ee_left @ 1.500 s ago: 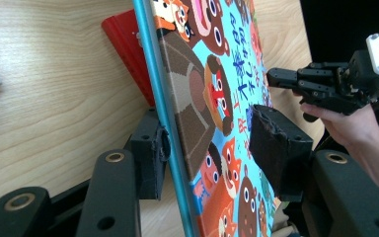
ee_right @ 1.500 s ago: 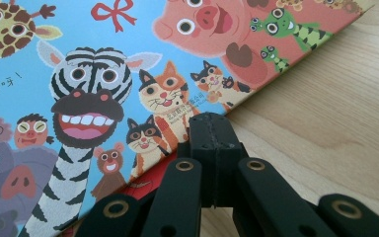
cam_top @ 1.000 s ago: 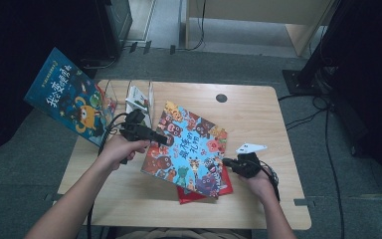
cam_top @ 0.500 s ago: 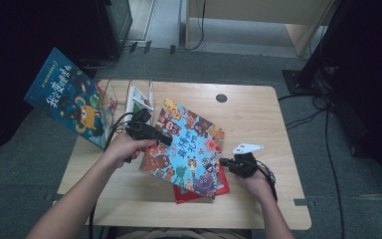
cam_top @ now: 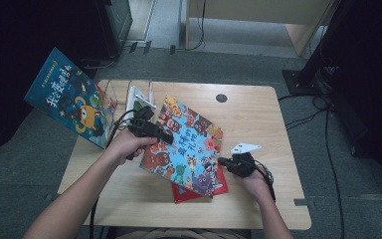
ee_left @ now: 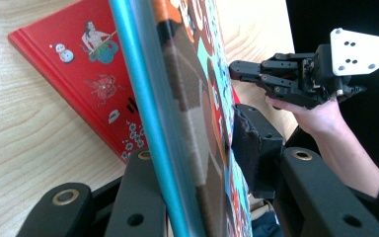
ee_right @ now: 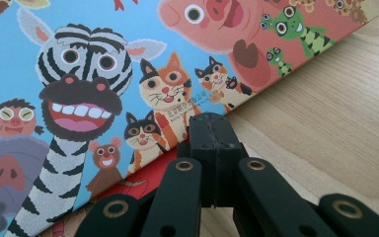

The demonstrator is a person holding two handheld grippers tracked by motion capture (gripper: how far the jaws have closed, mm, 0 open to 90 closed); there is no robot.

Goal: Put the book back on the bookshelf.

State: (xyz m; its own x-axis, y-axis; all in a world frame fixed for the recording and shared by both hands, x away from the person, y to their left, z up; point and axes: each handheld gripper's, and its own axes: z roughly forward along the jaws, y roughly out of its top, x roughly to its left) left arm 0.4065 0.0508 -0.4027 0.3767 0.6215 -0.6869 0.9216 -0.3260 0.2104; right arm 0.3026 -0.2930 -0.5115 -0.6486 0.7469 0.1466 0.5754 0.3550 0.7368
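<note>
A blue picture book [cam_top: 191,144] with cartoon animals lies slanted across a red book [cam_top: 199,191] at the table's middle. My left gripper [cam_top: 168,139] is at its left edge. The left gripper view shows the blue book [ee_left: 187,98] edge-on between the jaws, which have just been closing; one pad [ee_left: 246,143] presses on the cover, the other is hidden behind the book. The red book [ee_left: 94,79] lies flat below. My right gripper [cam_top: 221,161] is shut, its tip [ee_right: 212,123] against the blue book's [ee_right: 103,74] lower right edge, nothing between the jaws. It also appears across the book as the right gripper [ee_left: 237,69].
Another dark blue book [cam_top: 69,102] leans in a clear stand [cam_top: 108,92] at the table's left edge, with a white item [cam_top: 140,97] beside it. The wooden table [cam_top: 258,199] has a round cable hole [cam_top: 221,98]. Cables run over the floor on the right.
The left gripper has moved a little right onto the blue book's left edge and closed there. The book has shifted slightly. The right hand has stayed put.
</note>
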